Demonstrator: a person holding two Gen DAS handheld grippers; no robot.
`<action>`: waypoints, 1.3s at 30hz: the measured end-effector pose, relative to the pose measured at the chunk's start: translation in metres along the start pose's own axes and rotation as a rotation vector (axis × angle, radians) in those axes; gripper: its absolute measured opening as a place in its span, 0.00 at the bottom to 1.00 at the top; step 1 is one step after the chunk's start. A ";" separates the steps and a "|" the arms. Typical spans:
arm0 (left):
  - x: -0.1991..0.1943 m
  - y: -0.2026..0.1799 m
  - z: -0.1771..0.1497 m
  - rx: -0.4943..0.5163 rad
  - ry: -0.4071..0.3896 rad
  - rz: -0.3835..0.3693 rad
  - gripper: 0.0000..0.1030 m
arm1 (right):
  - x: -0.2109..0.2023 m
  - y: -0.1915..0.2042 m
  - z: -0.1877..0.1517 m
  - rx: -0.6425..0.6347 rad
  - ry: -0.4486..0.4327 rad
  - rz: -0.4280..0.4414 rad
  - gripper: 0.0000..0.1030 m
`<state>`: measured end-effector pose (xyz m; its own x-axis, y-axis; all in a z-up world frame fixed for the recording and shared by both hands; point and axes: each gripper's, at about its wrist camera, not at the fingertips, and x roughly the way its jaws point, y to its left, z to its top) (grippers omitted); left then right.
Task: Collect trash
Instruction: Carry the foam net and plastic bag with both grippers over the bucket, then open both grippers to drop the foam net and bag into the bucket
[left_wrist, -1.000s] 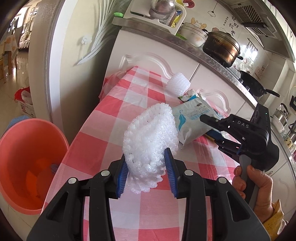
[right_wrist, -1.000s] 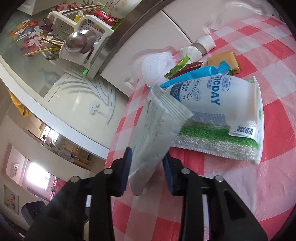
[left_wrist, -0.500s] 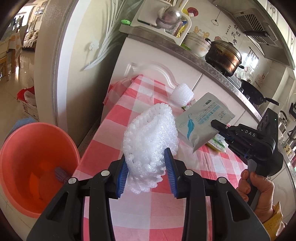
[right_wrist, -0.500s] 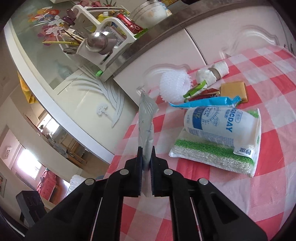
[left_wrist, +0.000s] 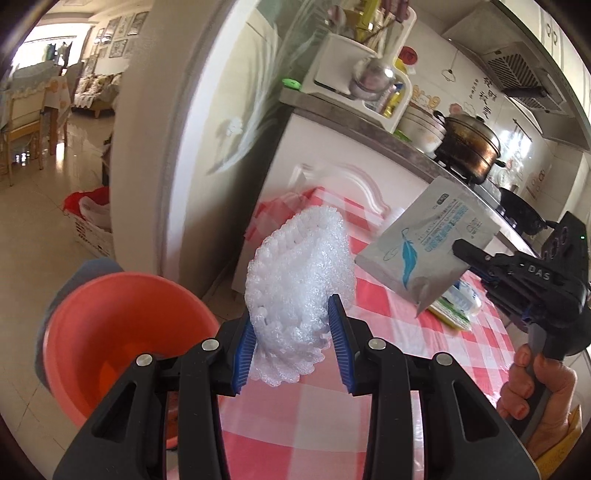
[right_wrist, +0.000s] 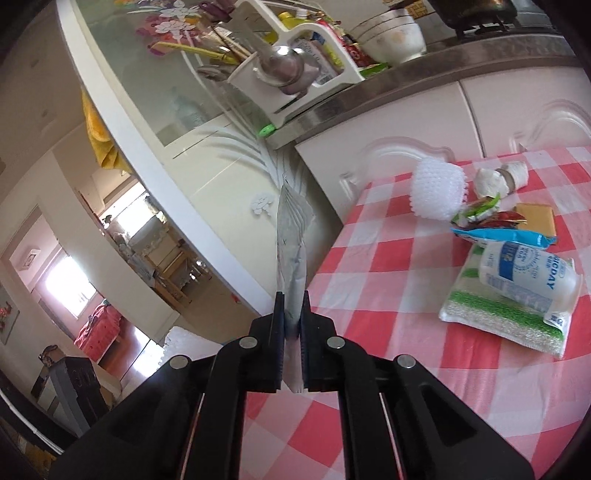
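My left gripper is shut on a white foam fruit net, held above the left end of the red-and-white checked table. An orange bucket stands on the floor below and to the left. My right gripper is shut on a flat grey-white wrapper, seen edge-on in the right wrist view. In the left wrist view that wrapper with a blue feather print hangs in the air from the right gripper, held by a hand.
On the table lie a second foam net, a sponge pack, a blue wrapper, candy wrappers and a tissue roll. A white cabinet with a pot stands behind. A glass door is left of the table.
The right gripper closed on the wrapper and lifted it off the table. The left gripper carried the foam net up and left, nearer the bucket.
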<state>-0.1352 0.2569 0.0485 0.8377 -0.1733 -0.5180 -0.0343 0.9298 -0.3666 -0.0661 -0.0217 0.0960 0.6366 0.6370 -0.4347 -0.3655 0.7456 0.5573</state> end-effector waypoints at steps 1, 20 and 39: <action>-0.003 0.008 0.002 -0.008 -0.008 0.018 0.38 | 0.004 0.009 -0.001 -0.018 0.010 0.013 0.08; -0.014 0.112 -0.010 -0.128 0.027 0.240 0.38 | 0.106 0.123 -0.060 -0.248 0.290 0.152 0.08; 0.016 0.134 -0.034 -0.141 0.127 0.333 0.56 | 0.146 0.118 -0.101 -0.256 0.446 0.123 0.17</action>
<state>-0.1448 0.3674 -0.0351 0.6942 0.0842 -0.7149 -0.3758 0.8894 -0.2602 -0.0845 0.1791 0.0265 0.2480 0.7026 -0.6670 -0.6091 0.6485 0.4566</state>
